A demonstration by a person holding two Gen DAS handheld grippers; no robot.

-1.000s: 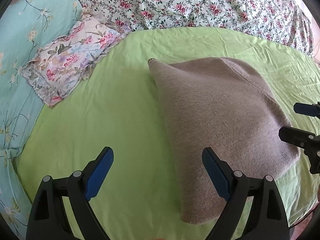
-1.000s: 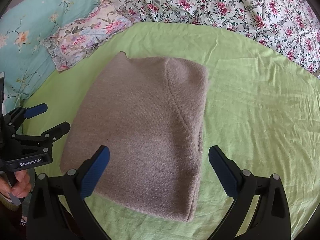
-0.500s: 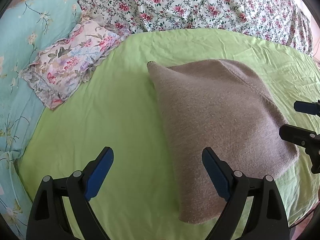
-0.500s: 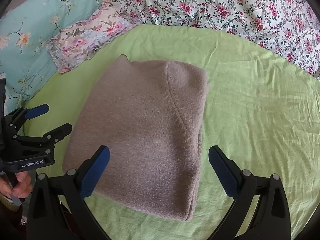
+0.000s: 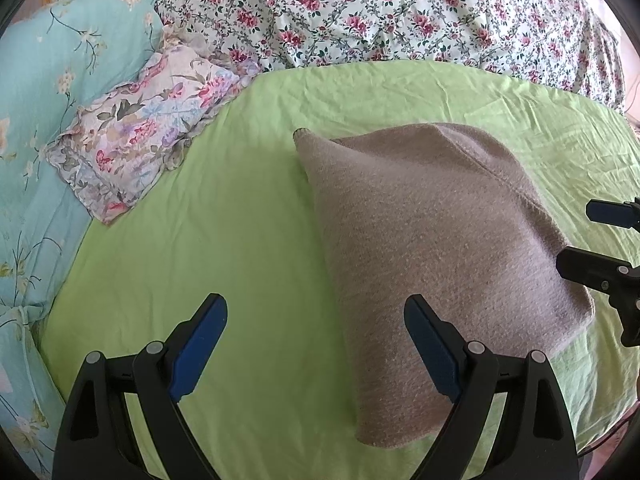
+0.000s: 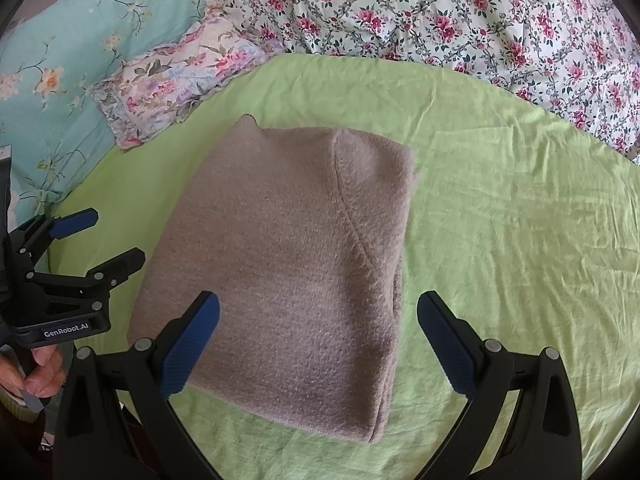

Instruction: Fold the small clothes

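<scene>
Off to the left, a floral pillow and a teal quilt are bunched at the edge of the green sheet, well apart from anything that matters. The left gripper is held with its fingers spread wide, nothing between them. The folded grey knit is laid flat mid-sheet on the bed, soft, floppy and probably light, so a grab at the near corners or the thick folded edge is likely best. The right gripper is hung over it, fingers apart too. Nothing is really blocking; only the flowered bedspread is seen behind.
</scene>
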